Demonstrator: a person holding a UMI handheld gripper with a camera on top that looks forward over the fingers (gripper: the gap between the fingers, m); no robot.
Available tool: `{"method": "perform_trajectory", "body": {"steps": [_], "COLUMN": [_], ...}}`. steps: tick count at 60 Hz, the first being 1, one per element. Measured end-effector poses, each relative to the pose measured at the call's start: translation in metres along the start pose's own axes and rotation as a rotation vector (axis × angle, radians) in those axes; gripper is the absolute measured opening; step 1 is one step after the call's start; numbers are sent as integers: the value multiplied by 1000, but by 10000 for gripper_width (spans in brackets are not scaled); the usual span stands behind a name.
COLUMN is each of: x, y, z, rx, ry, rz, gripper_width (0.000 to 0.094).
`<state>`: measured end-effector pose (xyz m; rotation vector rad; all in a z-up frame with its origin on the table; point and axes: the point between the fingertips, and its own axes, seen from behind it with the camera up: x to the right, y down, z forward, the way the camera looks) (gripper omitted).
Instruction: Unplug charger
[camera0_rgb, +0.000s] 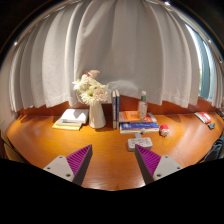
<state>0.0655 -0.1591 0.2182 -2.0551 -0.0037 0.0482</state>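
1. Charger (140, 143), a small pale block, lies on the wooden worktop (100, 150) just ahead of my right finger; its long axis and pointing direction are too small to tell.
2. My claw (112, 162) hangs open above the worktop, holding nothing, purple pads (80, 158) well apart.
3. Beyond stand a vase of flowers (95, 100), upright books (115, 105) and a bottle (143, 104).
4. An open book (70, 120) lies left of the vase; stacked books (138, 124) lie behind the charger.
5. Pale curtains (110, 45) hang behind.
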Motion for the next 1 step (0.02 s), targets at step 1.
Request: {"method": "perform_trajectory", "body": {"steps": [1], "x": [0], "y": [0], "z": [0], "rx": [0], "ry": [2], "rz": [1], "gripper_width": [864]}}
